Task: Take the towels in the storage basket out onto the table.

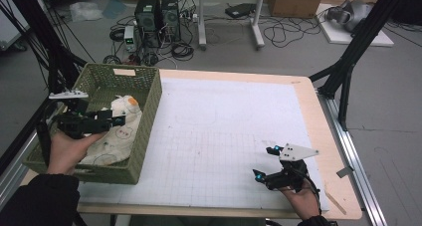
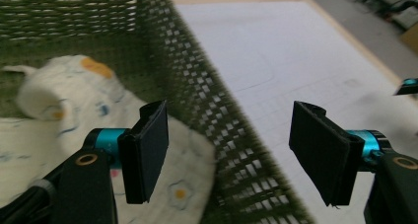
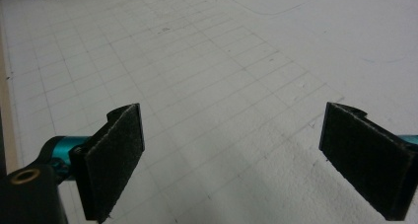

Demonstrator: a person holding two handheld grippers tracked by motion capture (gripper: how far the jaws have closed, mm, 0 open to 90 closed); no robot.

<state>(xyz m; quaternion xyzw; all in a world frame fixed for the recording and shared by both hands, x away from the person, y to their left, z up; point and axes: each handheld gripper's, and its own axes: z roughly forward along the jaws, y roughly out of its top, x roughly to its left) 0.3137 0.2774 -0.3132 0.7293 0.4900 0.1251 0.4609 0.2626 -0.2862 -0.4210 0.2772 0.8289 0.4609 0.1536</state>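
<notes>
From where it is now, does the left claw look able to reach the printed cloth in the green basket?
Probably yes. The left claw is open over the green basket, right above the printed cloth. In the left gripper view one jaw is over the cloth, the other past the basket wall, so it should shift inward first.

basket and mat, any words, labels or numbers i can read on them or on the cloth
None can be read.
Basket: a pale label on its far rim looks blank or is too small to read.
Cloth: printed egg-like shapes, no letters.
Mat: grid lines and faint pen curves, no numbers.
</notes>
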